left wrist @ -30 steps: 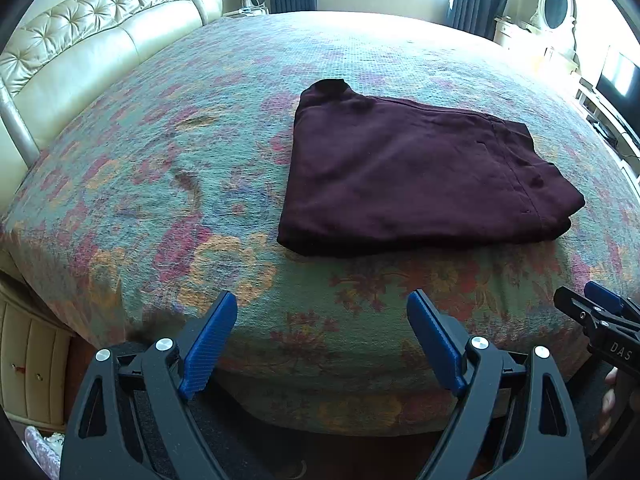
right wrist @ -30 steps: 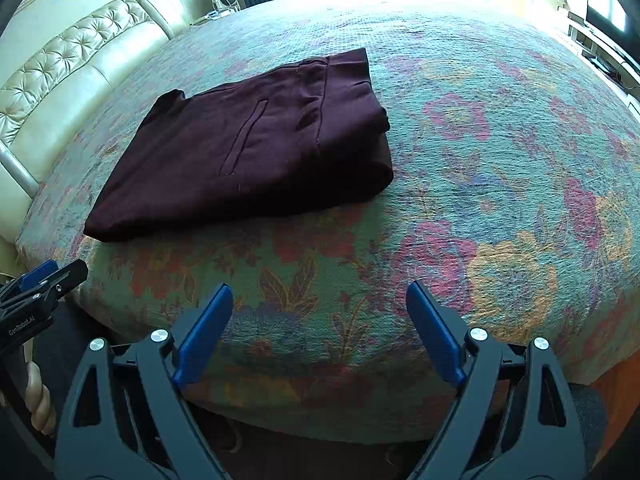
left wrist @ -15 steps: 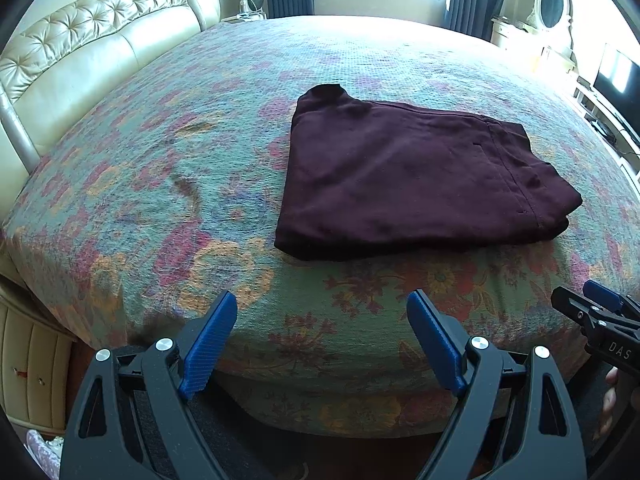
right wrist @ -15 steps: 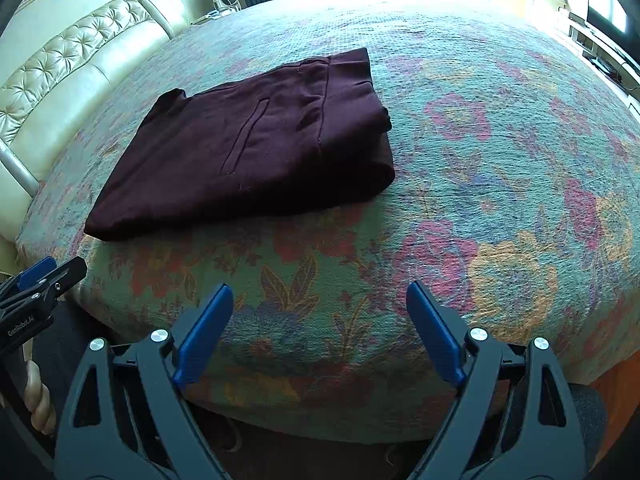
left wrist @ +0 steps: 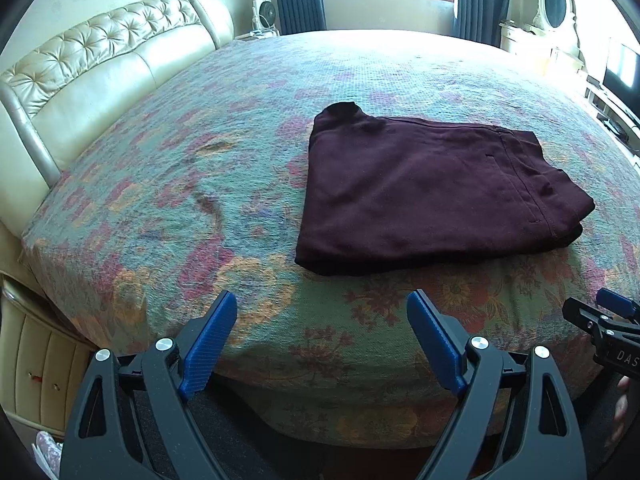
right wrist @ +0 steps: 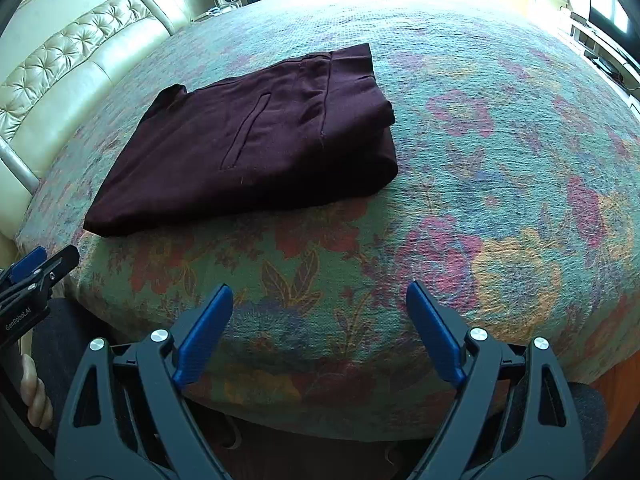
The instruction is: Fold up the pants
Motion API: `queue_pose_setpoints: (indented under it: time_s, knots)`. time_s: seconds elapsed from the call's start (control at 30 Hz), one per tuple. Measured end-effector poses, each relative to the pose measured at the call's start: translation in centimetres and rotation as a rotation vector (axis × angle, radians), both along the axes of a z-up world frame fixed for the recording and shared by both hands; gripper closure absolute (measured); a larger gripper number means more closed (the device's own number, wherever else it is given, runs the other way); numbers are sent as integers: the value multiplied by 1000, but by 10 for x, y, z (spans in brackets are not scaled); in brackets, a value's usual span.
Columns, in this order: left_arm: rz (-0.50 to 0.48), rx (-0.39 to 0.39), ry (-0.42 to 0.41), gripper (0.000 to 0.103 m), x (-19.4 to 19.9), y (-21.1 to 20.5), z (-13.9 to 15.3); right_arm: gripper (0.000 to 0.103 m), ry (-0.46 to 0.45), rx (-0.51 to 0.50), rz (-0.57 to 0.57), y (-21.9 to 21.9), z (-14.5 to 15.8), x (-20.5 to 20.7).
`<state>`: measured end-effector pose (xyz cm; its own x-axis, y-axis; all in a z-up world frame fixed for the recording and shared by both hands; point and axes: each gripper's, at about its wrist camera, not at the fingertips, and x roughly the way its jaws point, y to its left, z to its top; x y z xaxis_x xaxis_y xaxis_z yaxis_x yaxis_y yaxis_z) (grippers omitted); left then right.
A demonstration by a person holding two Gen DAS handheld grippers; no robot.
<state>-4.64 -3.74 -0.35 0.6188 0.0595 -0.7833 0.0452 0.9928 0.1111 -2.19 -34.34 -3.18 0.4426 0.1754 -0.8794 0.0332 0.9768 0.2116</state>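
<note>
Dark maroon pants (left wrist: 432,192) lie folded into a flat rectangular stack on the floral bedspread (left wrist: 200,216). They also show in the right wrist view (right wrist: 256,140), with a pocket slit facing up. My left gripper (left wrist: 322,308) is open and empty, held off the near edge of the bed, short of the pants. My right gripper (right wrist: 320,300) is open and empty too, off the near edge and to the right of the pants. Each gripper shows at the edge of the other's view.
A cream tufted headboard (left wrist: 100,68) runs along the left side. A small fan (left wrist: 264,16), curtains and a window stand at the far end. A white dresser with an oval mirror (left wrist: 554,0) and a TV unit are at the right.
The left wrist view has tilted up slightly, so the pants sit a little lower in it. The right gripper has hardly moved. Both jaws stay open.
</note>
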Motion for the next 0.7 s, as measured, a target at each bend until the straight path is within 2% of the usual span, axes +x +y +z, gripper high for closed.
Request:
queue_pose_setpoints:
  time_s: [0.07,0.2,0.33,0.47,0.6,0.7]
  knots:
    - [-11,-1,7,17,1,0,-1,15,0,-1,1,0,0,0]
    - [-29,-109,17,17,-2,7,-1,15,1,-1,0,-1,0,0]
    - [-66,-113,31,17,1,5,1,15,2,4,-3,-4,0,0]
    - [-53,-72,16,17,12,10,9,15,-8,22,-10,-10,7,2]
    - [-33,-66,11,17,45,30,15,15,-37,65,-31,-22,25,17]
    - [11,-47,-2,17,93,56,15,15,-87,62,-43,-34,44,51]
